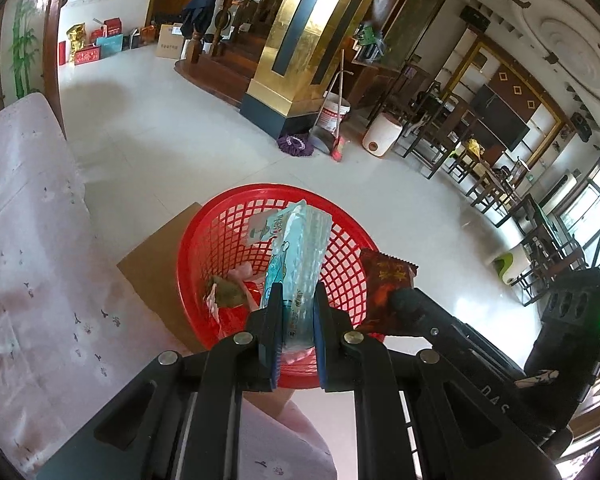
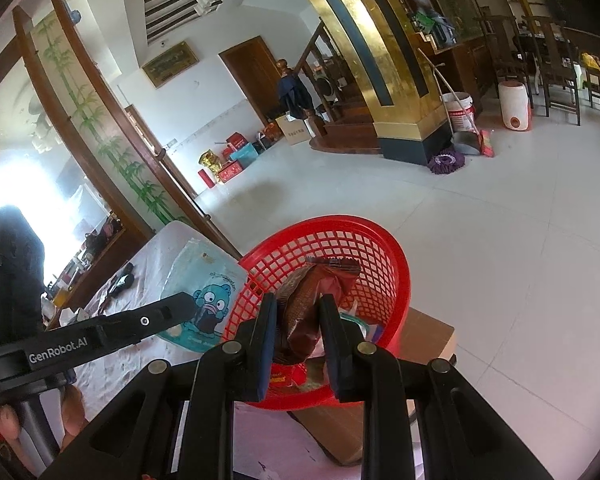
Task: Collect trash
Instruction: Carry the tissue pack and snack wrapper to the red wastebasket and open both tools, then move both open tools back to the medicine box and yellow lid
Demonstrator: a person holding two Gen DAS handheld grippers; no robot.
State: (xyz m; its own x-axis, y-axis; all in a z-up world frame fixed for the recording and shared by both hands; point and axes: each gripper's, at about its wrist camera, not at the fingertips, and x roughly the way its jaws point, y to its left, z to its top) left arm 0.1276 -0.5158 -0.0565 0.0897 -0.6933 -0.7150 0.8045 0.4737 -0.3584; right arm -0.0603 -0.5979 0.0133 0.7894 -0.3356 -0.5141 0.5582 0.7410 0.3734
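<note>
Left wrist view first: my left gripper (image 1: 296, 312) is clamped on a pale blue cartoon wrapper (image 1: 298, 264), both fingers (image 1: 275, 320) pressing its sides, and the wrapper stands upright right over the red basket (image 1: 204, 232). Inside the basket I see crumpled scraps (image 1: 230, 292) at the bottom and another pale packet (image 1: 264, 228) against the far wall. The basket sits on a cardboard box (image 1: 156, 264), just beside the pink floral cloth (image 1: 28, 220). At the basket's right rim, the right gripper (image 1: 400, 300) pokes in with a dark red snack packet (image 1: 384, 284).

Now the right wrist view: my right gripper (image 2: 298, 320) is pinched shut on that dark red snack packet (image 2: 312, 300), held above the red basket (image 2: 396, 272), near its front rim. Trash lies in the bottom under it. To the basket's left, the left gripper (image 2: 180, 308) holds the pale blue cartoon wrapper (image 2: 208, 296) just outside the rim, above the floral cloth (image 2: 156, 260). The cardboard box (image 2: 428, 332) shows under the basket on the right.
</note>
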